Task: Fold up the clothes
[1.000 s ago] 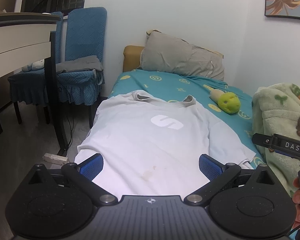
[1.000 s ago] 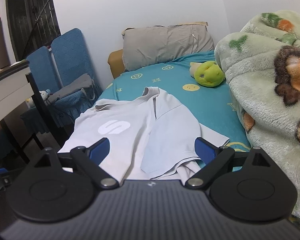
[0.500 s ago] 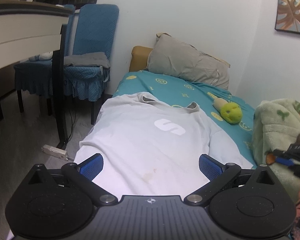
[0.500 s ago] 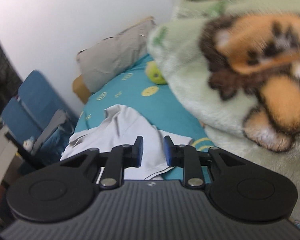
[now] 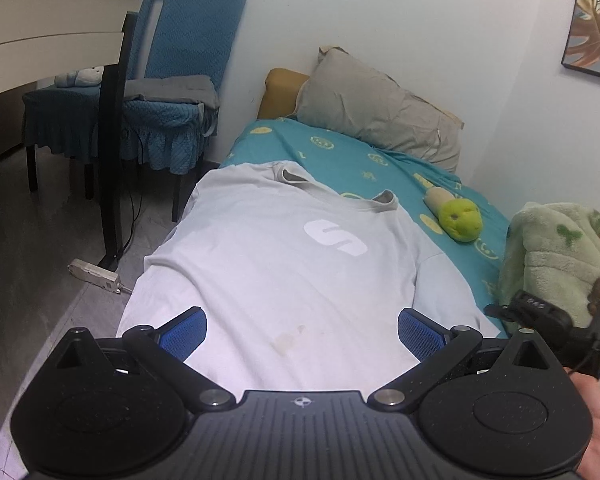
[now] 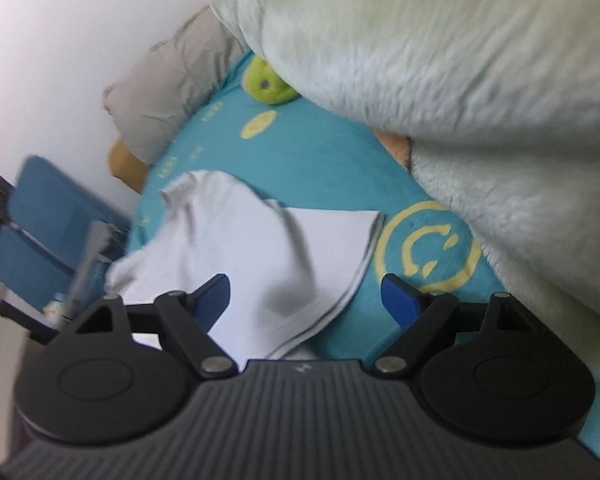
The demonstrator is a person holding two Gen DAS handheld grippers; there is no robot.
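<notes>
A: Tool status? The right tool is opening wide, a sleeve edge between its fingers, unpinched; the left tool gapes empty.

B: Surroundings?

A: A fuzzy green blanket crowds the right side; a green plush toy lies nearby.

B: The garment?

A: A pale grey T-shirt lies flat, faintly stained, on the teal bed.

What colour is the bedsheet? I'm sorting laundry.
Teal bedsheet with yellow smiley prints; left wrist view.

I am viewing the left gripper and right gripper: black ribbed bodies carrying round pivot discs, silver screws at the linkages, and blue textured pads lining their fingers.
</notes>
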